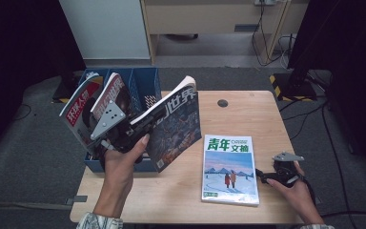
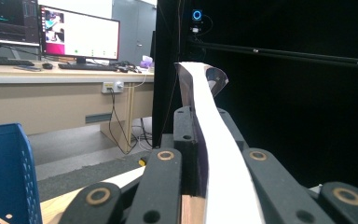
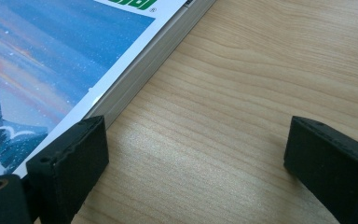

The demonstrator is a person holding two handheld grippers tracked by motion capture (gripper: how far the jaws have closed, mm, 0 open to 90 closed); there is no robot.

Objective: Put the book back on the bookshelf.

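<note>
Held magazine: the dark-covered magazine (image 1: 174,126) hangs above the table's left side, just right of the blue file rack (image 1: 145,88), tilted, long axis running from lower left up to upper right.
Grip: the left gripper (image 1: 133,131) pinches it near its lower left edge, jaws pressed together on the pages.
Page edge: the left gripper view has the white page block (image 2: 214,154) rising between the black jaws, curling at the top.
Rack: two more magazines (image 1: 93,102) lean in it, close beside the held one.
Open room: bare wooden table (image 1: 238,109) lies behind and to the right.
Flat magazine: the blue-and-white magazine (image 1: 230,169) lies face up, long axis front to back.
Right gripper: the right gripper (image 1: 263,175) rests just beside its right edge, jaws spread; its own view has one pad (image 3: 72,161) at the magazine's edge (image 3: 135,70).
</note>
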